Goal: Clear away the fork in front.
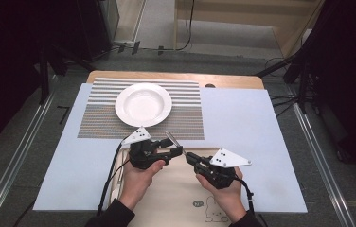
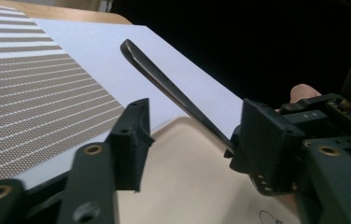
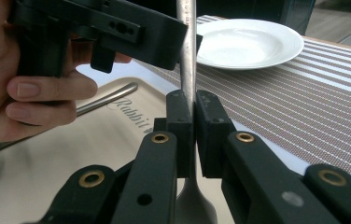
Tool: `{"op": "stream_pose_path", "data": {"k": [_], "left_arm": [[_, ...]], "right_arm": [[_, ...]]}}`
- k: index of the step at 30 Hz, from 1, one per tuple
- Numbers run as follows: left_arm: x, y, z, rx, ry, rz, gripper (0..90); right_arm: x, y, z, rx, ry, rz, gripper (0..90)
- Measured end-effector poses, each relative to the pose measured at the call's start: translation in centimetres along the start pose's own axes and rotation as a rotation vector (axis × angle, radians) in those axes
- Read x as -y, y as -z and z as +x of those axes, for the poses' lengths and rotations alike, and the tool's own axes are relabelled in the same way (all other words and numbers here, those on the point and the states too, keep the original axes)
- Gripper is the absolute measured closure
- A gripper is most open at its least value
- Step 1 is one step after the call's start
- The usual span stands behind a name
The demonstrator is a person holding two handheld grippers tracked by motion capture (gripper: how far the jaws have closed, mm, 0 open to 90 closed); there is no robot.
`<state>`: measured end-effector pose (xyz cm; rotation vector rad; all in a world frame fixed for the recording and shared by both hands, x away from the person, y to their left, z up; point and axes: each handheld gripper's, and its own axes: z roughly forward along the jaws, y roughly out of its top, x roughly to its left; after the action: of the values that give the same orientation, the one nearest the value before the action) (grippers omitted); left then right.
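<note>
My right gripper (image 1: pixel 188 155) is shut on a metal utensil (image 1: pixel 172 140) and holds it above a beige tray (image 1: pixel 181 194). In the right gripper view its pads (image 3: pixel 180 116) clamp the handle (image 3: pixel 186 65) near the wider end. The handle's free end slants up toward the plate side. My left gripper (image 1: pixel 173 147) straddles that handle. In the left gripper view the handle (image 2: pixel 164 84) passes between the jaws, close to the right-hand pad (image 2: pixel 267 144), with a clear gap to the other pad. A white plate (image 1: pixel 143 104) sits on a striped placemat (image 1: pixel 95 120) beyond.
A second metal utensil (image 3: pixel 103 100) lies on the tray by the word "Rabbit". The tray and the placemat rest on a pale sheet (image 1: pixel 247 123) that covers the table. Dark stands and cables flank the table on both sides.
</note>
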<state>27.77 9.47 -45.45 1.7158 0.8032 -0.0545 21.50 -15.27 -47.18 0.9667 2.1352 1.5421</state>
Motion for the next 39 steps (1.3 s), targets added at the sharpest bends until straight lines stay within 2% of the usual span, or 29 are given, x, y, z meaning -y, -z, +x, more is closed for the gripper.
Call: {"op": "stream_pose_path", "data": {"k": [2, 7, 9, 16, 19, 21, 22, 23, 24, 25, 29, 33, 35, 36, 38, 39], "left_arm": [[0.0, 0.0, 0.0, -0.01, 0.002, 0.001, 49.9], [-0.1, 0.0, 0.3, 0.011, 0.049, 0.001, 57.5], [-0.1, -0.1, 0.2, 0.012, 0.048, 0.005, 61.2], [0.1, -0.2, 0.3, 0.039, 0.086, 0.016, 64.8], [0.1, -0.3, 0.7, 0.069, 0.133, 0.012, 73.3], [0.2, -0.2, 1.1, 0.146, 0.174, 0.002, 81.7], [0.2, -0.3, 1.1, 0.163, 0.182, -0.003, 86.2], [0.1, -0.2, 0.9, 0.157, 0.178, -0.008, 86.9], [0.1, -0.1, 1.0, 0.16, 0.175, -0.013, 87.0], [0.1, 0.0, 1.0, 0.156, 0.178, -0.016, 87.1], [0.0, 0.6, 1.3, 0.143, 0.168, -0.026, 87.1], [0.0, 1.2, 1.5, 0.126, 0.15, -0.027, 87.1], [0.1, 1.6, 1.6, 0.117, 0.137, -0.024, 87.1], [0.1, 1.7, 1.6, 0.115, 0.134, -0.024, 87.1], [0.2, 2.0, 1.6, 0.118, 0.126, -0.025, 87.1], [0.2, 2.1, 1.6, 0.115, 0.123, -0.028, 87.1]], "right_arm": [[0.0, -0.1, 0.1, -0.002, 0.0, 0.002, 83.6], [0.1, -0.3, 0.3, 0.0, 0.012, 0.007, 83.6], [0.1, -0.3, 0.4, 0.005, 0.015, 0.009, 83.6], [0.2, -0.4, 0.5, 0.013, 0.021, 0.005, 83.6], [0.2, -0.4, 0.5, 0.01, 0.019, 0.003, 83.5], [0.3, -0.5, 0.5, 0.001, 0.017, 0.009, 83.3], [0.4, -0.6, 0.5, 0.0, 0.02, 0.01, 83.4], [0.4, -0.7, 0.5, 0.002, 0.019, 0.01, 83.2], [0.5, -0.7, 0.4, -0.005, 0.011, -0.001, 80.7], [0.5, -0.7, 0.3, -0.002, 0.008, -0.006, 73.7], [0.4, -0.2, -0.1, 0.027, 0.01, -0.029, 52.3], [0.5, 0.2, -1.0, 0.061, -0.021, -0.038, 30.8], [0.5, 0.4, -1.3, 0.095, -0.035, -0.034, 12.7], [0.6, 0.5, -1.6, 0.106, -0.029, -0.025, 8.4], [0.8, 0.9, -2.0, 0.099, -0.044, -0.033, 0.0], [0.8, 1.2, -2.3, 0.103, -0.062, -0.042, 0.0]]}}
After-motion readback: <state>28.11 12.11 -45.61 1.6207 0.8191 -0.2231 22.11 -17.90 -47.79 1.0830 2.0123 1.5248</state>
